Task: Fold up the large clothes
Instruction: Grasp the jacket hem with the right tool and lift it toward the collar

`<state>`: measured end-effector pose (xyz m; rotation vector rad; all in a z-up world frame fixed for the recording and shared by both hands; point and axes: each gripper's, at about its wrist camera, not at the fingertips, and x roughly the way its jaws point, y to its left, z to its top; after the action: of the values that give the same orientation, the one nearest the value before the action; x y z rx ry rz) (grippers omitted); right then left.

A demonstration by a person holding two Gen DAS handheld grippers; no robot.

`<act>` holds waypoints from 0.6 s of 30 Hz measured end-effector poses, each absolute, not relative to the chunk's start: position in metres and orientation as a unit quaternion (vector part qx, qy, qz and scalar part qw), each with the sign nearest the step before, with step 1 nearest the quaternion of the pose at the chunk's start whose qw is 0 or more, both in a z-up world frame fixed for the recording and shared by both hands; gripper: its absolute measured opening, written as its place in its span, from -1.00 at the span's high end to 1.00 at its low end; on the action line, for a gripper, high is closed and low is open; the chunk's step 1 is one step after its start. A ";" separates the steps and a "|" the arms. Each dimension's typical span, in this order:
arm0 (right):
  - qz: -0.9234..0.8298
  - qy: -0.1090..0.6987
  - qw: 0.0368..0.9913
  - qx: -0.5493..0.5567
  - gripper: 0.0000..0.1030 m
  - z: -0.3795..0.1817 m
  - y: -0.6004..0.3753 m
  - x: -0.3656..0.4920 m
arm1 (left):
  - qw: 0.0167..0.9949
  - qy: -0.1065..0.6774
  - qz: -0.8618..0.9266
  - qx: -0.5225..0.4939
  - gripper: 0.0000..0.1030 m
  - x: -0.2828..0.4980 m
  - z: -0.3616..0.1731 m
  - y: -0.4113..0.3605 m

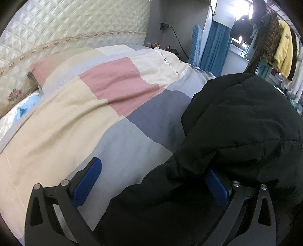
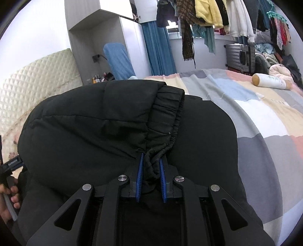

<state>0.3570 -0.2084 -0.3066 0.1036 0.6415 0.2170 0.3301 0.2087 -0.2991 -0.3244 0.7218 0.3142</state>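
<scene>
A black puffer jacket [image 1: 236, 123] lies bunched on a patchwork quilt [image 1: 94, 94]. My left gripper [image 1: 151, 181] stands wide open at its near edge. Its left pad [image 1: 89, 181] sits over bare quilt, and its right pad [image 1: 215, 187] is partly buried under jacket fabric that lies loosely between the fingers. In the right wrist view the jacket [image 2: 85, 128] fills the middle. My right gripper [image 2: 151, 166] is shut on the gathered elastic cuff [image 2: 166, 113], pinching a bunched fold of it between the blue pads.
A quilted cream headboard [image 1: 56, 28] runs along the bed's left side. Hanging clothes [image 2: 206, 11] crowd a rail by the window. A cream bottle [image 2: 269, 81] lies on the quilt [image 2: 255, 117] at the far right, a grey suitcase [image 2: 238, 56] behind it. A hand [image 2: 11, 189] shows at the left edge.
</scene>
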 end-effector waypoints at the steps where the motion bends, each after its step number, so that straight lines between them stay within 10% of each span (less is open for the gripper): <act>1: 0.107 0.315 0.941 0.053 0.70 -0.306 -0.209 0.356 | 0.911 0.350 0.152 -0.156 -1.00 0.329 -0.298 0.208; 6: 0.115 0.311 0.942 0.048 -0.20 -0.290 -0.201 0.338 | 0.914 0.347 0.144 -0.154 -1.00 0.318 -0.285 0.205; 18: 0.125 0.289 0.947 0.063 -0.23 -0.252 -0.195 0.266 | 0.923 0.350 0.065 -0.144 -1.00 0.254 -0.245 0.171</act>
<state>0.2663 -0.1954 -0.2516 0.1286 0.5880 0.2551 0.2536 0.1714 -0.2447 -0.2964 0.7190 0.1337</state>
